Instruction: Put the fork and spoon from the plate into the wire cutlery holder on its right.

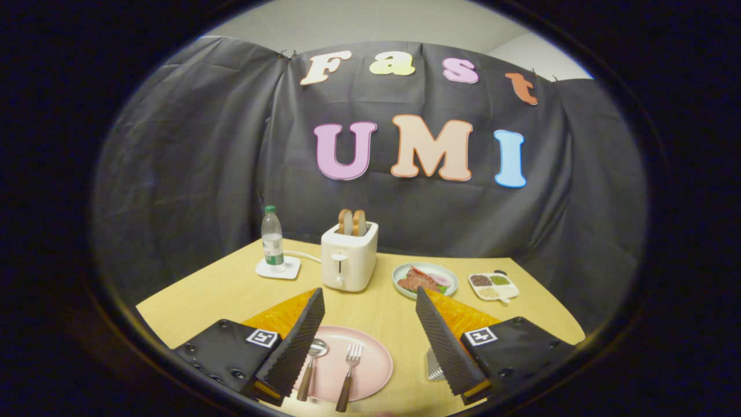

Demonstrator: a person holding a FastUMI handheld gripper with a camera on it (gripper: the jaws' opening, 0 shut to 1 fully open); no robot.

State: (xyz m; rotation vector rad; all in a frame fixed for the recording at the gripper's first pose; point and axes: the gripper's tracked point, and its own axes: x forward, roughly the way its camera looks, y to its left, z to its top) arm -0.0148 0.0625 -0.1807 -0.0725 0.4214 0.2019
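A pink plate (370, 370) lies on the wooden table between my fingers, low and close. On it rest a spoon (311, 362) on the left and a fork (349, 370) on the right, both with brown wooden handles pointing toward me. The wire cutlery holder (434, 365) peeks out to the right of the plate, mostly hidden behind my right finger. My gripper (370, 307) hangs above the plate, open wide, with nothing between its fingers (301, 341).
Beyond the plate stands a white toaster (349, 260) with two bread slices. A water bottle (272, 240) on a white coaster is to its left. A green dish of food (424, 279) and a small divided tray (493, 286) sit to its right.
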